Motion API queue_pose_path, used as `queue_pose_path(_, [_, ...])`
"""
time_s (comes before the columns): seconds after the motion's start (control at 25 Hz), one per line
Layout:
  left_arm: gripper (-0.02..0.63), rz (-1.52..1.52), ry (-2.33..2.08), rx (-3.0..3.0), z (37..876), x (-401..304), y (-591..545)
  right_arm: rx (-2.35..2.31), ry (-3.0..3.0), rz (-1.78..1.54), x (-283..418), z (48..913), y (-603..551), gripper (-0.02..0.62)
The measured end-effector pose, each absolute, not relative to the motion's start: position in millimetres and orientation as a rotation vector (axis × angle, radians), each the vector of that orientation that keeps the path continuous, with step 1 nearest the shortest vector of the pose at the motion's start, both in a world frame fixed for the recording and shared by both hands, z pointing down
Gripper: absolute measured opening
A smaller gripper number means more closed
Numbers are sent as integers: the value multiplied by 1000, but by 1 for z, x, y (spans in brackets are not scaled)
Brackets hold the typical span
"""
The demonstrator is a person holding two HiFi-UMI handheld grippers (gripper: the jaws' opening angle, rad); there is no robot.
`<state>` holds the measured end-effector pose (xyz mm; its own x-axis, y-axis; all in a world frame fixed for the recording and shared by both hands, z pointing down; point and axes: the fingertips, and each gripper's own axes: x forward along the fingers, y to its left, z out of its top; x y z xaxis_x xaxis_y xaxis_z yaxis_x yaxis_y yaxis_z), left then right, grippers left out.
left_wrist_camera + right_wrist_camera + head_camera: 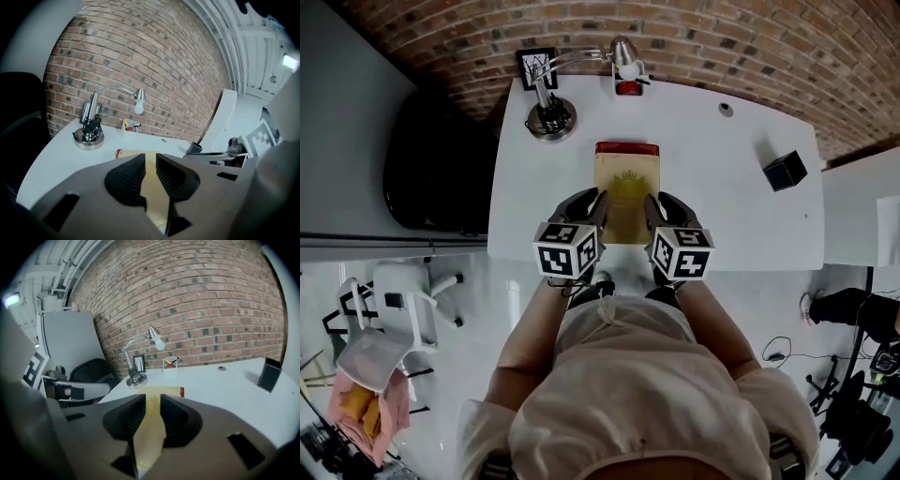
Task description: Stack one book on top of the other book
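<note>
I hold the yellow book (626, 197) from both sides. The jaws of my left gripper (592, 204) are closed on its left edge. The jaws of my right gripper (659, 206) are closed on its right edge. In each gripper view the yellow cover fills the narrow gap between the ribbed jaw faces and runs on past the tips (both grips sit on the near half of the book).

Location of the second book: just beyond the jaw tips, past the far edge of the yellow book, a strip of the red book (626, 148) shows. The yellow book covers the rest of it. I cannot tell whether the two books touch.

Both books are over the white bench (731, 225).

Other items, relative to the jaws:
- Desk lamp (550, 117): ahead and to the left of the left jaws, base on the bench.
- Pen cup (628, 86): straight ahead, at the far edge of the bench.
- Black box (785, 171): to the right of the right jaws, well apart.
</note>
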<state>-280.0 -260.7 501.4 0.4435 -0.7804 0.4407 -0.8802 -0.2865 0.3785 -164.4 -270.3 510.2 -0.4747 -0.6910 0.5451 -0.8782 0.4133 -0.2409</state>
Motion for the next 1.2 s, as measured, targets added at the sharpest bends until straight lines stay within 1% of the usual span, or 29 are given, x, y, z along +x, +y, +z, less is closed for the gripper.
queue_pose_path(0.04, [69,209,-1392,2131,496,-279,-260,1349,-2329,703,-167,504,-269,99])
queue_pose_path(0.12, [47,178,-1399,2166,483,-276,-258,1341,-2357,667,-172,491,-266,62])
queue_pose_path(0.24, [37,162,-1436,2271,459,-272,-259,1324,-2398,597,-180,473,-261,40])
queue_pose_path(0.36, [28,130,-1503,2364,428,-273,-260,1336,-2457,493,-185,445,-258,36])
queue_pose_path(0.56, [23,-9,-1542,2483,370,-275,-257,1433,-2526,254,-185,395,-259,34])
queue_pose_path(0.68, [23,-85,-1564,2534,345,-279,-251,1479,-2575,200,-183,374,-256,34])
queue_pose_path(0.8, [23,-154,-1582,2568,323,-284,-242,1459,-2653,213,-188,359,-251,34])
queue_pose_path(0.96, [23,-180,-1564,2579,314,-288,-234,1444,-2646,201,-189,355,-245,31])
queue_pose_path(1.2, [23,-138,-1549,2565,325,-293,-229,1440,-2635,179,-192,357,-238,29])
